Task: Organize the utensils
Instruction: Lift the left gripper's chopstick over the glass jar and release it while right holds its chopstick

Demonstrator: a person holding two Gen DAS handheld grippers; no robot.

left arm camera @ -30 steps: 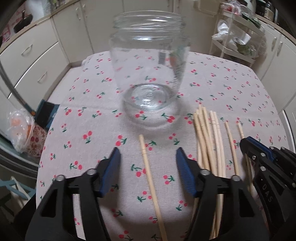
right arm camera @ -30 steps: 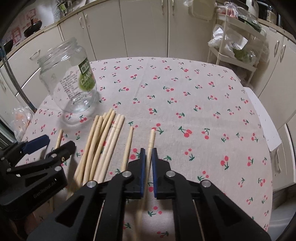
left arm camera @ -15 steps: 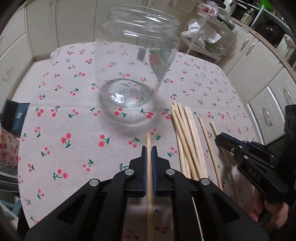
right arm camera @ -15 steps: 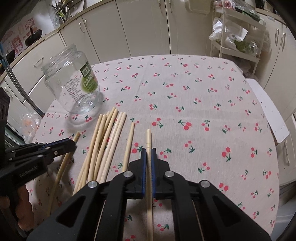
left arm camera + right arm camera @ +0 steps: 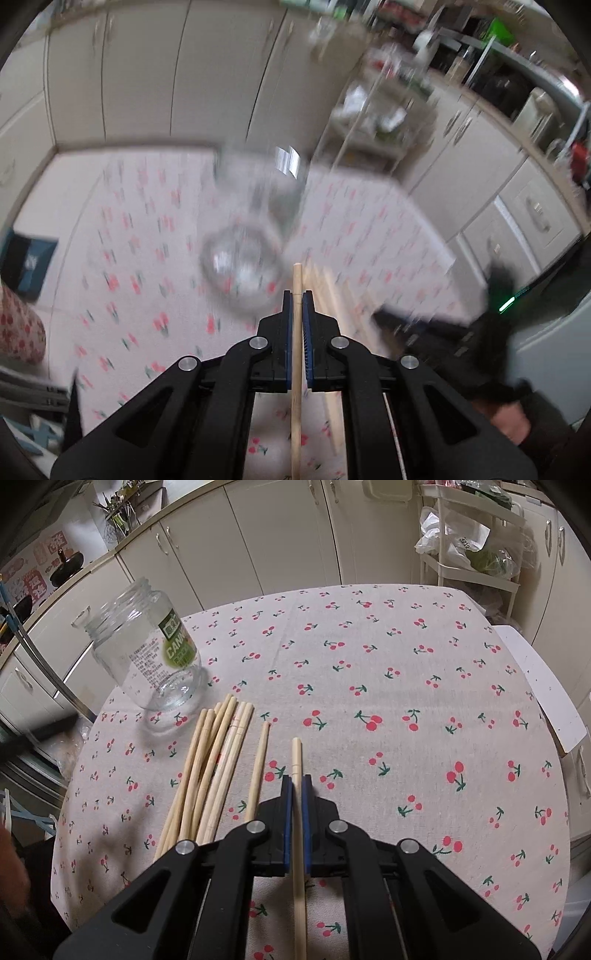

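On a table draped in a pale cloth printed with red cherries [image 5: 369, 657], a clear, lidless glass jar [image 5: 147, 657] stands upright; its green label reads "CANN", the remaining letters turned out of sight, and the fine print beside it is too small to read. Just right of the jar lies a bundle of pale wooden chopsticks [image 5: 210, 771], with a lone chopstick [image 5: 258, 768] beside it. The right gripper [image 5: 295, 786] is clenched on a single wooden chopstick [image 5: 296, 753], whose tip projects beyond the blue pads. In the blurred left wrist view, the left gripper [image 5: 296, 302] likewise clamps one wooden stick [image 5: 296, 280], its tip before the jar's base.
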